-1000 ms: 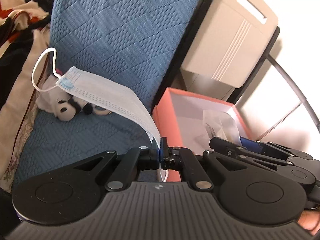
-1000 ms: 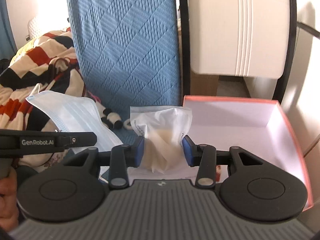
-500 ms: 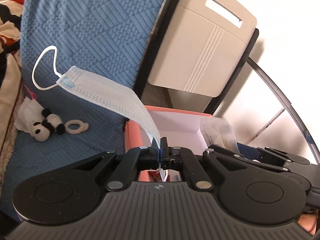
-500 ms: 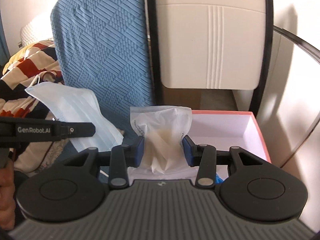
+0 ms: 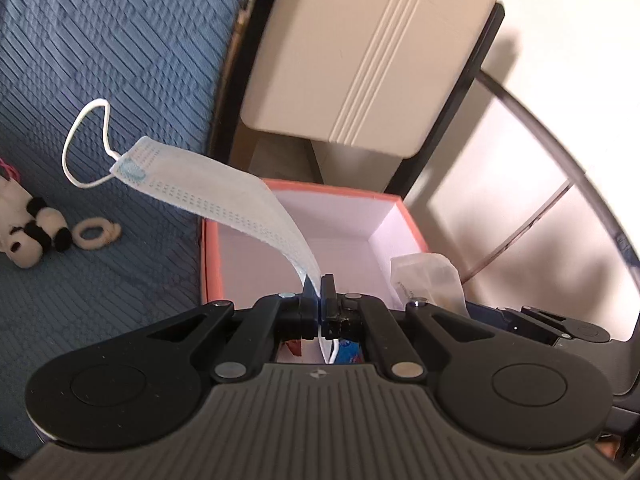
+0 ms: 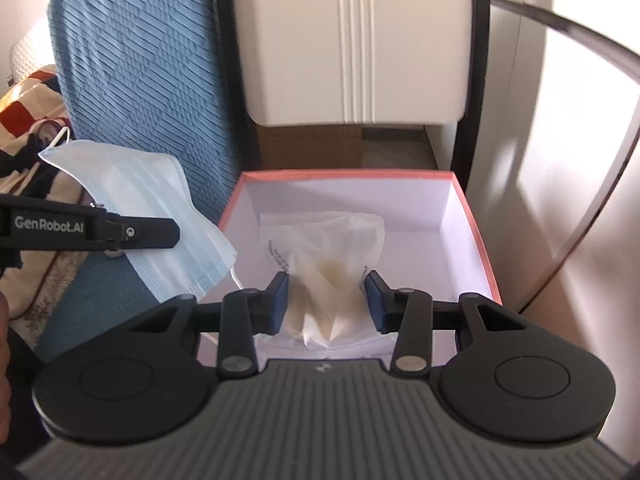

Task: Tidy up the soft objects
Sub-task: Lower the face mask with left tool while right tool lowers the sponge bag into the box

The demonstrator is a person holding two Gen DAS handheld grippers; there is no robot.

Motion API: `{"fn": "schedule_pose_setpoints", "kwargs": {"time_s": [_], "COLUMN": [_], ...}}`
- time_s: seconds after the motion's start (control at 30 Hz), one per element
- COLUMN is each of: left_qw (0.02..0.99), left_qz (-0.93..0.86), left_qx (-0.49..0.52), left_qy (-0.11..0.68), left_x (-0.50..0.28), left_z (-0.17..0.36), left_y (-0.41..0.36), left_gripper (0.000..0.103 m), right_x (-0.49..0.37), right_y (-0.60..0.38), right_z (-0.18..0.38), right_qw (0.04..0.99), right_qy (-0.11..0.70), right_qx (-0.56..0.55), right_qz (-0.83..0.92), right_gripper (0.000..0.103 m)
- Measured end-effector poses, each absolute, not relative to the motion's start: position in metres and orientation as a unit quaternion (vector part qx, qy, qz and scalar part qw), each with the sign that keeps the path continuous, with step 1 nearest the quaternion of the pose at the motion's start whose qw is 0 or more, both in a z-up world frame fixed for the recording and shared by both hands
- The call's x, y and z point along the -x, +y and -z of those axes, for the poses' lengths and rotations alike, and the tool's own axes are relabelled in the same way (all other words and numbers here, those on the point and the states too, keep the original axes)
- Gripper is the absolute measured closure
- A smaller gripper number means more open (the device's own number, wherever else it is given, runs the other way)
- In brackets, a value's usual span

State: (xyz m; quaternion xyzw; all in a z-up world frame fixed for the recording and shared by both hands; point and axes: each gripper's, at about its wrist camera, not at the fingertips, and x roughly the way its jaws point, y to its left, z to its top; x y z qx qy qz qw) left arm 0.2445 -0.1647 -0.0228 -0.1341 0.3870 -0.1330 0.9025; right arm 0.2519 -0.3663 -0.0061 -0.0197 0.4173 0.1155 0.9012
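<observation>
Above the pink box (image 6: 472, 216), left jaws pinching a face mask (image 5: 224, 196), right jaws clamping a plastic pouch (image 6: 324, 264).

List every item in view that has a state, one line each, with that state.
Left gripper: shut on the mask.
Mask: pinched at one end, the rest arching up in the air, ear loop free.
Right gripper: shut on the bag.
Bag: clear plastic, crumpled, held over the box.
Box: open, no lid on.
Panda: lying on the blue cover.
Ring: lying flat beside the panda.
</observation>
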Motion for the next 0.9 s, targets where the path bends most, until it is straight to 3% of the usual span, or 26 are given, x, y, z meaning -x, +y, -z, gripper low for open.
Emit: {"fn": "schedule_pose_setpoints", "kwargs": {"time_s": [0.43, 0.6, 0.67, 0.7, 0.73, 0.9], "left_qw": [0.888, 0.882, 0.876, 0.874, 0.875, 0.881], "left_qz": [0.123, 0.120, 0.120, 0.118, 0.115, 0.127], "left_qx": [0.099, 0.098, 0.106, 0.106, 0.105, 0.098], "left_qy": [0.431, 0.445, 0.454, 0.459, 0.459, 0.446], "left_x": [-0.267, -0.271, -0.273, -0.273, -0.272, -0.264], "left_z": [0.067, 0.072, 0.075, 0.076, 0.076, 0.065], "left_y": [-0.199, -0.201, -0.200, -0.200, -0.200, -0.199], "left_gripper": [0.101, 0.098, 0.081, 0.053, 0.038, 0.036], "right_x": [-0.262, -0.259, -0.260, -0.260, -0.259, -0.257], "right_y": [-0.392, -0.399, -0.401, -0.400, -0.400, -0.398], "right_z": [0.062, 0.071, 0.072, 0.072, 0.071, 0.061], "right_qw": [0.878, 0.874, 0.872, 0.872, 0.873, 0.877], "right_qy": [0.465, 0.474, 0.478, 0.478, 0.477, 0.471], "right_qx": [0.013, 0.012, 0.010, 0.011, 0.012, 0.010], "right_qz": [-0.111, -0.105, -0.103, -0.101, -0.101, -0.096], "right_gripper": [0.058, 0.049, 0.044, 0.043, 0.043, 0.043]}}
